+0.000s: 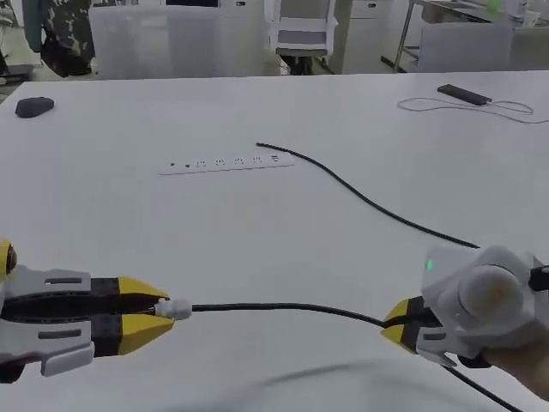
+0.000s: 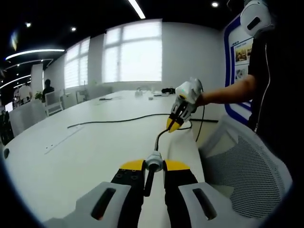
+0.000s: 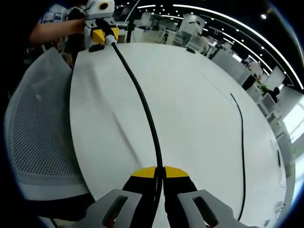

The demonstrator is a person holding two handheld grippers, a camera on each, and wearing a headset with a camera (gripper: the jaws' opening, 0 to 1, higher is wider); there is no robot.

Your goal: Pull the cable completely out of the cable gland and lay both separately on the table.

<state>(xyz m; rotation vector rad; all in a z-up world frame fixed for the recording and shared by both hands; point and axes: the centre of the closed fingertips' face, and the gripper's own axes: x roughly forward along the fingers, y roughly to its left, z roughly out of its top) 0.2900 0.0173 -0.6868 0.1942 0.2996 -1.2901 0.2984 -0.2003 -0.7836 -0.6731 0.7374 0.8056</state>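
A black cable (image 1: 283, 306) stretches between my two grippers above the white table (image 1: 257, 232). My left gripper (image 1: 163, 311) is shut on the white cable gland (image 1: 175, 308), which sits between its yellow tips; the gland (image 2: 154, 160) shows at the jaw ends in the left gripper view. My right gripper (image 1: 396, 326) is shut on the cable, which runs from its tips (image 3: 159, 172) up to the left gripper (image 3: 105, 37). The cable's far part (image 1: 369, 202) curves away across the table to a free end near the power strip.
A white power strip (image 1: 226, 162) lies mid-table. A dark mouse (image 1: 34, 106) sits at the far left, a phone with a white cord (image 1: 464, 94) at the far right. A mesh chair (image 3: 38, 128) stands by the near table edge. Chairs stand beyond the table.
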